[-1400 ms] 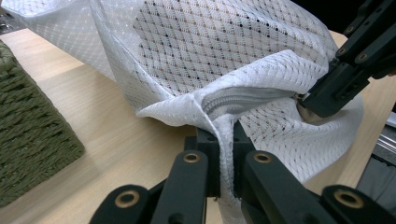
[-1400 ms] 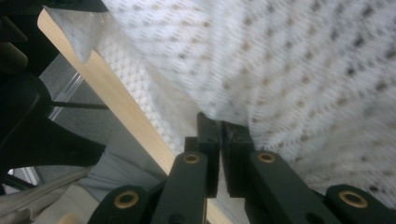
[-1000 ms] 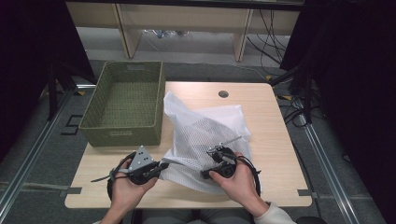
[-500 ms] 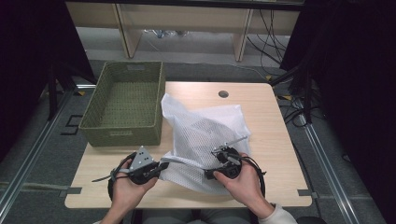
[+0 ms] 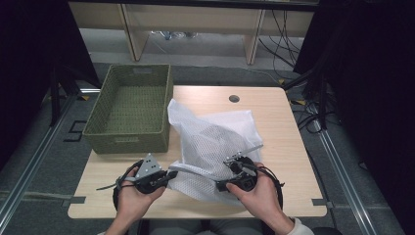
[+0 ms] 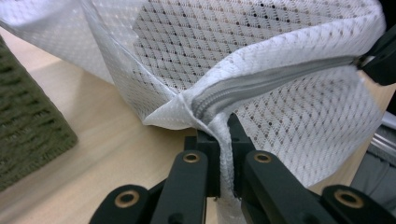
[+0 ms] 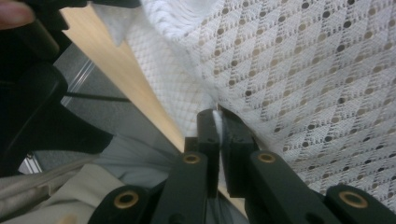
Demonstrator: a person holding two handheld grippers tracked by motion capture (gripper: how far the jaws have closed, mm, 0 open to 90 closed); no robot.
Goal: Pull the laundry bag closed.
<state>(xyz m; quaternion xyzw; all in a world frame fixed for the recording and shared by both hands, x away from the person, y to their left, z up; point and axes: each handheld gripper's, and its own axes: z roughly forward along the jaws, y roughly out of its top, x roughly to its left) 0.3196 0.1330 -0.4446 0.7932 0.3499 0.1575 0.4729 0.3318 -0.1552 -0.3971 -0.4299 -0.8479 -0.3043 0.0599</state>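
Here, both tongs clamp a white mesh laundry bag (image 5: 215, 142) above the desk (image 5: 284, 127).
Left tongs (image 6: 224, 154) and right tongs (image 7: 218, 135) pinch its zipper edge; soft, light, floppy fabric, best held there.

White mesh bag (image 5: 215, 142), grey zipper (image 6: 271, 81); olive woven basket (image 5: 129, 110); light wood table (image 5: 288, 127).
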